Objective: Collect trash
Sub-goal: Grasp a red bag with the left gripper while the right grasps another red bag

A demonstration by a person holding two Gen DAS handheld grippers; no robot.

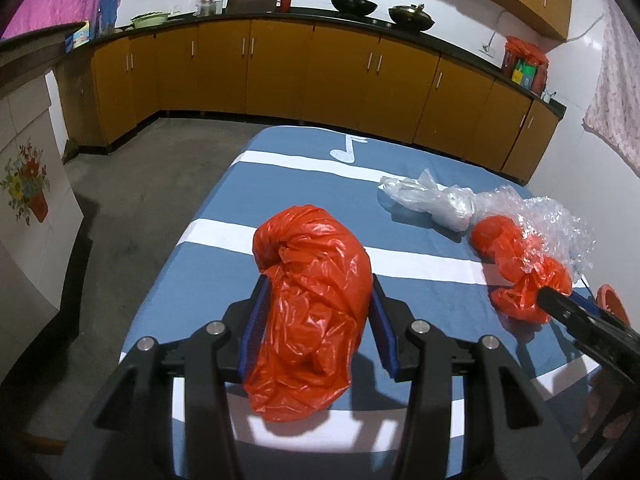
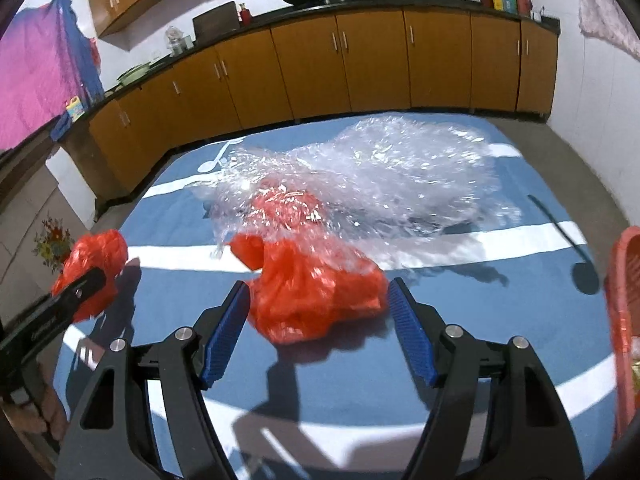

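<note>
My left gripper (image 1: pixel 318 292) is shut on a crumpled red plastic bag (image 1: pixel 312 300) and holds it above the blue striped table (image 1: pixel 224 280); the same bag shows at the left in the right wrist view (image 2: pixel 94 264). My right gripper (image 2: pixel 318 298) is open, its blue pads on either side of a second red plastic bag (image 2: pixel 316 292) lying on the table, without squeezing it. Clear bubble wrap (image 2: pixel 380 172) lies over and behind that bag. A crumpled clear plastic bag (image 1: pixel 432 200) lies further back on the table.
A red bin (image 2: pixel 624 320) stands at the table's right edge. A dark strap or ladle-shaped shadow (image 2: pixel 568 244) crosses the cloth near it. Orange kitchen cabinets (image 1: pixel 280 72) with woks on the counter run along the back wall. A white cupboard (image 1: pixel 28 200) stands left.
</note>
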